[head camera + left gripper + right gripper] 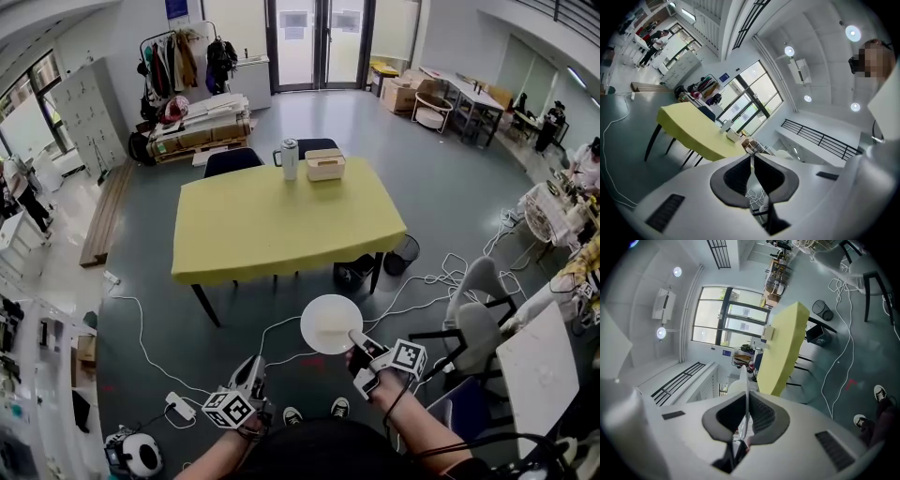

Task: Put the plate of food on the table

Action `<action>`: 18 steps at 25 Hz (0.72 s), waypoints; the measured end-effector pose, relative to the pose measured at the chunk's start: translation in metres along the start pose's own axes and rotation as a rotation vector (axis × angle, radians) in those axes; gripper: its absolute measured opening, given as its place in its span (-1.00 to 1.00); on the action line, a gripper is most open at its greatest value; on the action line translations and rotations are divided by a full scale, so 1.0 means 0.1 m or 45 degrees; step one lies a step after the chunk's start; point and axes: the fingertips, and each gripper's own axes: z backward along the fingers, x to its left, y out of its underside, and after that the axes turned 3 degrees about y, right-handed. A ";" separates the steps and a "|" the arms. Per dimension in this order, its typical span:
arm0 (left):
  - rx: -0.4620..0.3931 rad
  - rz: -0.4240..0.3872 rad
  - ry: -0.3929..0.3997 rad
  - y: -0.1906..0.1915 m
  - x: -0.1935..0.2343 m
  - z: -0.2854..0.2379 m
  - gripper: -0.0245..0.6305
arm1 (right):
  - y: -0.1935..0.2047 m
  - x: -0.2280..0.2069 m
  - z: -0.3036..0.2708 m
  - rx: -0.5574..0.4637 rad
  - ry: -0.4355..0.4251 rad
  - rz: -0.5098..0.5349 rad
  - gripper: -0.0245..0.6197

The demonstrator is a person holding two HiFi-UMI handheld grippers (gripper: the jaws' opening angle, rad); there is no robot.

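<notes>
While right gripper [357, 341] clamps plate [330, 323], table [281, 225] ahead, left gripper [255, 366] closed

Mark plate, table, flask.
plate [328, 322]: head view, centre of its white face.
table [272, 230]: head view, bare yellow top.
flask [290, 161]: head view, white body.

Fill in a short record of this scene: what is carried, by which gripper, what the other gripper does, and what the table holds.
Carried: white plate, over the floor, short of the table
Held by: right gripper, fingers shut on the plate's rim
Left gripper: fingers together, empty
Yellow table: ahead, plate not yet on it
At the table's far edge: white flask, beige box
</notes>
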 end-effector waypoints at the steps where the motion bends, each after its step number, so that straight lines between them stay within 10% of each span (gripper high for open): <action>1: 0.003 0.003 0.001 -0.01 0.03 0.01 -0.83 | 0.02 0.00 -0.01 -0.004 0.003 -0.001 -0.86; 18: 0.055 0.041 0.049 -0.14 0.30 0.02 -0.83 | 0.19 0.11 -0.21 -0.086 0.000 -0.020 -0.86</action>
